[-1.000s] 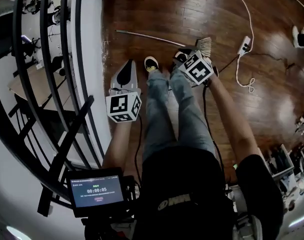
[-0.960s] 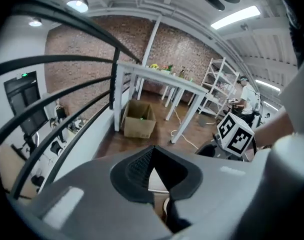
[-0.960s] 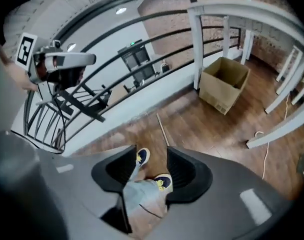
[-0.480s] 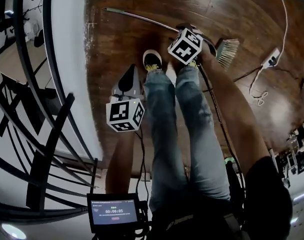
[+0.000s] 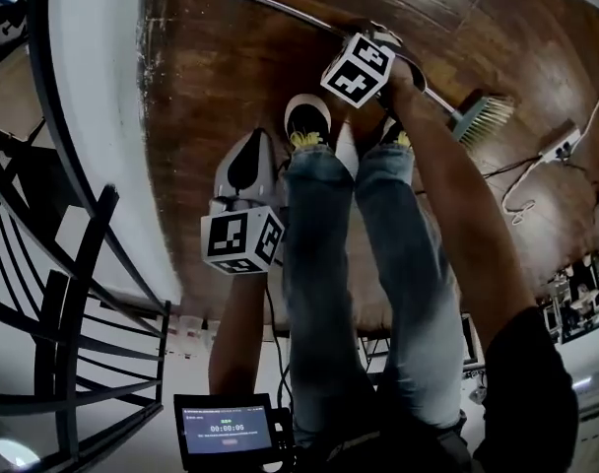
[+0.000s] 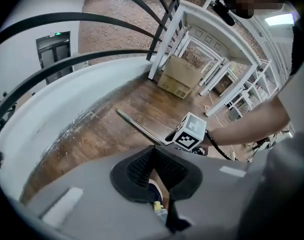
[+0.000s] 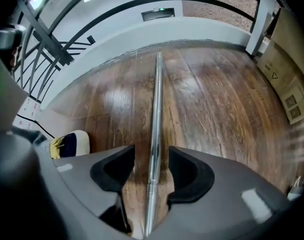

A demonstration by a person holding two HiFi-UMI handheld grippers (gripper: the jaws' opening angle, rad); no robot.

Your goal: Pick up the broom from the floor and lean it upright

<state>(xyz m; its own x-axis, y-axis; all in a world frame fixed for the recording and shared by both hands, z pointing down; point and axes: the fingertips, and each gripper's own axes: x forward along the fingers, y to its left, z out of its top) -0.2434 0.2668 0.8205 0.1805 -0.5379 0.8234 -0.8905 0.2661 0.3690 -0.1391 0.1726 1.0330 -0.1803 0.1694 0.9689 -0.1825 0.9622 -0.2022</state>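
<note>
Grasping step: broom handle (image 7: 155, 114) between right gripper (image 7: 151, 171) jaws, apart, closing, pads untouched | left gripper (image 6: 154, 171) jaws together, empty | next: clamp, lift

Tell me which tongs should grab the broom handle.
Right. The right tongs straddle the long silver metal broom handle, jaws closing but not yet gripping. The left tongs are shut and empty, away from it.
</note>
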